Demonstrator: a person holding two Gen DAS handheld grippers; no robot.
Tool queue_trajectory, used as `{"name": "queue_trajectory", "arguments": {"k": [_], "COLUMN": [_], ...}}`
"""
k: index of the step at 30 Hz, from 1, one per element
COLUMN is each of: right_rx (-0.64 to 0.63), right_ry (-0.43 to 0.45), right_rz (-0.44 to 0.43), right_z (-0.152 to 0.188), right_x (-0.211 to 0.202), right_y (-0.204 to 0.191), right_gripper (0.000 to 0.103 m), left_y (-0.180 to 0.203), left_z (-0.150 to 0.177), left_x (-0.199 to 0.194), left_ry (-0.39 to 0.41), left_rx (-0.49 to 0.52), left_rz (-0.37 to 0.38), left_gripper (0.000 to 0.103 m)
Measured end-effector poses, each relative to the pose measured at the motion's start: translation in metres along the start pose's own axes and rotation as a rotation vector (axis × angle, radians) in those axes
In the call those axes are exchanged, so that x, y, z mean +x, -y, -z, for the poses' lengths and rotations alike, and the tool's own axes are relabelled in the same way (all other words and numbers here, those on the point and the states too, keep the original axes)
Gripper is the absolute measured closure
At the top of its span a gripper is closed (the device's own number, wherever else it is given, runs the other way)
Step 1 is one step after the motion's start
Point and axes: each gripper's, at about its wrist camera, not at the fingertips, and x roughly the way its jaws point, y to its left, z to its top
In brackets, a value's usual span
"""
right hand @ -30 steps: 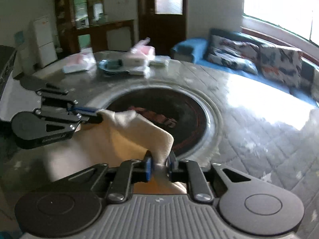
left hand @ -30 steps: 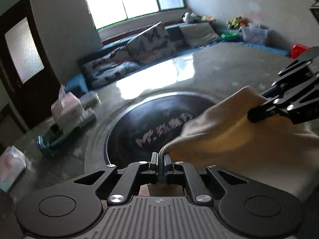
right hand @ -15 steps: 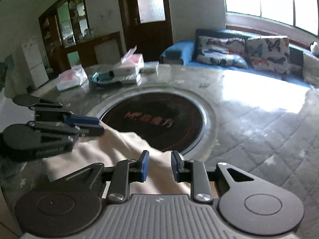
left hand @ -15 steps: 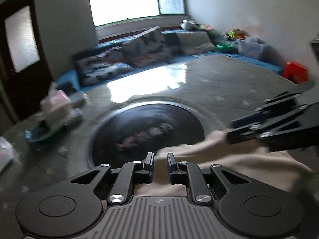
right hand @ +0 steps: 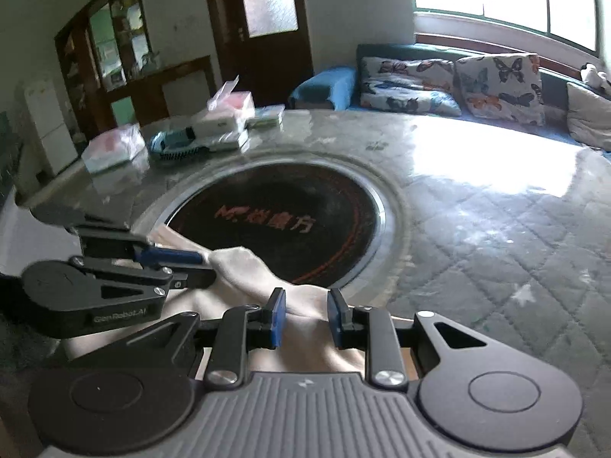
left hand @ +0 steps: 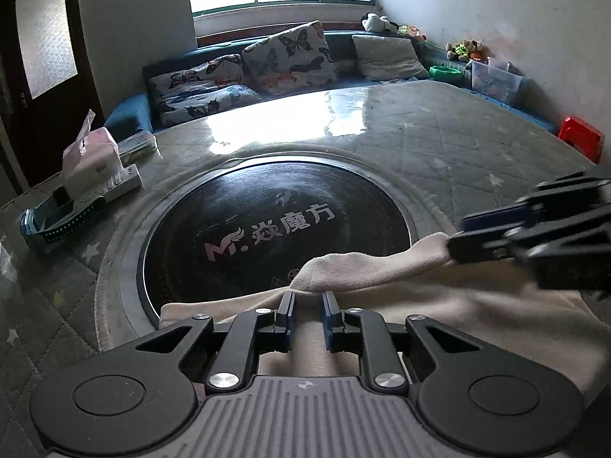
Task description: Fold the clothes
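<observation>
The cream soft-fabric garment [left hand: 439,301] lies on the desk [left hand: 477,141] at the near rim of the round black glass hotplate [left hand: 275,229], one edge overlapping it. Left claw [left hand: 308,301] and right claw [right hand: 305,307] stand parted, gripping nothing. It looks light and limp; pinch corners or hems.

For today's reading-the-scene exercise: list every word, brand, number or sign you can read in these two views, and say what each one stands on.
"Mr. 焱魔方": pale lettering on the round black hotplate set into the table.
"GenRobot.AI": small print on the side of the left gripper, seen in the right wrist view.
White boxes at the table's far edge: print too small and blurred to read.
</observation>
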Motion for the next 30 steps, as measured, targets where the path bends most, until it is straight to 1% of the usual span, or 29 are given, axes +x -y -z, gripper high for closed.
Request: {"name": "queue_trajectory", "arguments": {"k": [4,8,10,13,15,17,20,24,25,27,28,30], "right_rx": [0.007,0.015,0.022,0.031,0.042,0.028,0.006,-0.029,-0.037,-0.055,-0.063,-0.08], "right_ry": [-0.006,-0.037,-0.043,-0.034,-0.014,0.005,0.01,-0.001,-0.004,-0.009,-0.012,-0.018], "right_rz": [0.012,0.021,0.018,0.029,0.047,0.07,0.049,0.064,0.068,0.075,0.079,0.087], "right_z": [0.014,0.035,0.042,0.046,0.043,0.04,0.036,0.034,0.034,0.033,0.032,0.031], "right_x": [-0.03,-0.054,-0.059,-0.058,-0.053,-0.047,-0.038,-0.03,-0.028,-0.024,-0.022,-0.018], "right_y": [0.009,0.014,0.014,0.016,0.018,0.019,0.018,0.017,0.017,0.016,0.016,0.015], "right_gripper": [0.079,0.079,0.079,0.079,0.079,0.079,0.079,0.078,0.079,0.092,0.095,0.096], "left_y": [0.001,0.001,0.001,0.002,0.003,0.004,0.004,0.004,0.004,0.002,0.002,0.002], "left_z": [0.001,0.002,0.003,0.003,0.003,0.003,0.004,0.005,0.005,0.005,0.005,0.005], "left_x": [0.0,0.0,0.0,-0.001,-0.001,-0.002,-0.001,-0.002,-0.002,-0.002,-0.002,-0.002], "left_ry": [0.009,0.016,0.018,0.019,0.018,0.017,0.02,0.022,0.023,0.024,0.024,0.025], "left_rx": [-0.01,-0.015,-0.021,-0.022,-0.022,-0.023,-0.025,-0.033,-0.038,-0.047,-0.05,-0.052], "left_rz": [-0.006,-0.012,-0.014,-0.02,-0.024,-0.028,-0.03,-0.031,-0.029,-0.026,-0.025,-0.028], "left_gripper": [0.085,0.085,0.085,0.085,0.085,0.085,0.085,0.085,0.085,0.085,0.085,0.085]}}
